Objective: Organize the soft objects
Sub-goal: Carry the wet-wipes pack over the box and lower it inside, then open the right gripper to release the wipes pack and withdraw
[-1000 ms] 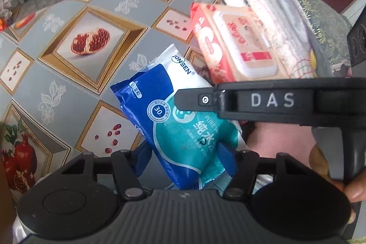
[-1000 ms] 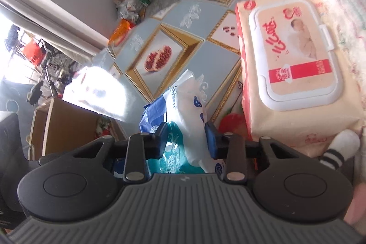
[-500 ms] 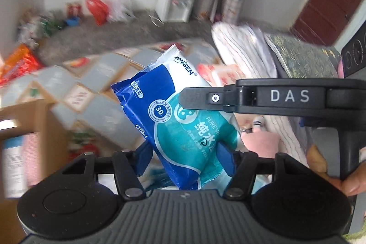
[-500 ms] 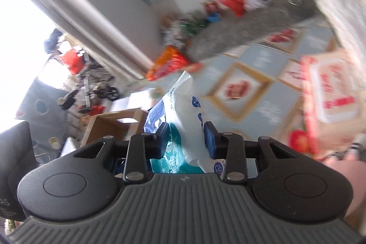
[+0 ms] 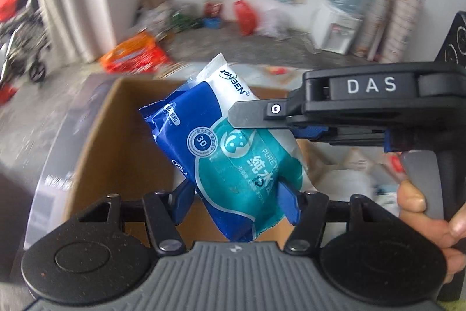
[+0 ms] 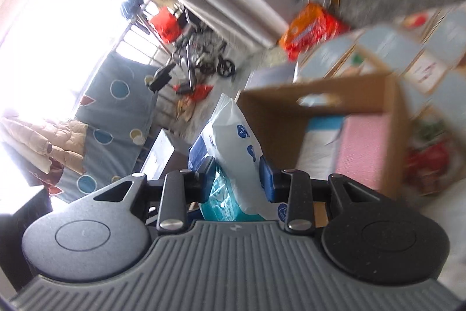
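A blue and teal wet-wipes pack [image 5: 233, 153] hangs in the air, held from two sides. My left gripper [image 5: 236, 198] is shut on its lower end, with the blue pads pressing both edges. From the right, my right gripper [image 5: 276, 126] clamps the pack's upper side. In the right wrist view the wipes pack [image 6: 236, 142] stands edge-on, and the right gripper [image 6: 237, 174] is shut on it. Right below and behind it is an open cardboard box [image 5: 116, 136]. The box [image 6: 291, 112] holds a pink pack [image 6: 364, 147] and a white one [image 6: 320, 142].
A hand [image 5: 422, 212] grips the right gripper's handle. The patterned tablecloth [image 6: 393, 48] lies beyond the box. An orange-red packet [image 5: 134, 54] and bags lie on the floor. A water dispenser [image 5: 340, 19] is at the wall, a stroller [image 6: 201, 54] by the window.
Both grippers have carried the wipes pack up and away from the table with the pink wipes pack and towels. It now hangs over the open cardboard box. Both grips are unchanged.
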Tool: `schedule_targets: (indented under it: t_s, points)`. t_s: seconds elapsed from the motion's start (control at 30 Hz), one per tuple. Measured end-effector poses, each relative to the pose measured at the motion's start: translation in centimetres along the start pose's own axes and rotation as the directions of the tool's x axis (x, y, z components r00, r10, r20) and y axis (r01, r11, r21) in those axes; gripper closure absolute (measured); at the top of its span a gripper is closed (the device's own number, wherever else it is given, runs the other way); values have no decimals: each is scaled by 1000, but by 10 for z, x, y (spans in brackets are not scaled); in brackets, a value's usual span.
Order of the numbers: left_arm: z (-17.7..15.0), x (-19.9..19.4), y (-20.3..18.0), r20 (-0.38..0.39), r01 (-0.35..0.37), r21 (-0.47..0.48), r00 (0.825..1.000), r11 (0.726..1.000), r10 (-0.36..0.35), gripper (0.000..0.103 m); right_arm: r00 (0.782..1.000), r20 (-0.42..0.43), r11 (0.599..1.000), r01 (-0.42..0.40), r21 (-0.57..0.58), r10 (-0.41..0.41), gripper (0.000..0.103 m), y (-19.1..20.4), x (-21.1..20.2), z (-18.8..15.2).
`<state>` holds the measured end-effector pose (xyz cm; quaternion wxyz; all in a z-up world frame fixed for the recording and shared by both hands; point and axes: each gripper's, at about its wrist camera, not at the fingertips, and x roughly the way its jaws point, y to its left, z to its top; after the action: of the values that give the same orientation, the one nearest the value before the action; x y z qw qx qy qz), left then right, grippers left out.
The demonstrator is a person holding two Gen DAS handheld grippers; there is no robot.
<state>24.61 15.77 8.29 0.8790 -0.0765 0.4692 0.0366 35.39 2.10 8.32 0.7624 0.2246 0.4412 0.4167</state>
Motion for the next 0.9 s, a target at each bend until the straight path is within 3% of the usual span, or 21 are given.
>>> schedule_targets:
  t_s: [0.23, 0.4, 0.5, 0.57, 0.67, 0.9]
  points:
    - [18, 56, 67, -86, -43, -39, 996, 998, 39, 40, 999, -41, 987, 18, 161, -12, 71, -20, 94, 4]
    - [26, 86, 74, -50, -128, 40, 990, 991, 130, 40, 1000, 29, 938, -14, 346, 4, 69, -54, 132, 10]
    - [20, 101, 70, -66, -181, 63, 980, 981, 185, 42, 1000, -9, 909, 15, 417, -12, 68, -73, 157, 4]
    - [18, 108, 67, -72, -212, 93, 973, 973, 219, 41, 1000, -28, 908, 21, 419, -10, 68, -80, 166, 0]
    - [16, 109, 69, -88, -190, 80, 977, 978, 197, 41, 999, -37, 914, 14, 406, 1, 68, -80, 163, -3]
    - [7, 92, 54, -45, -217, 137, 973, 966, 225, 36, 999, -26, 928, -25, 371, 38, 68, -66, 147, 0]
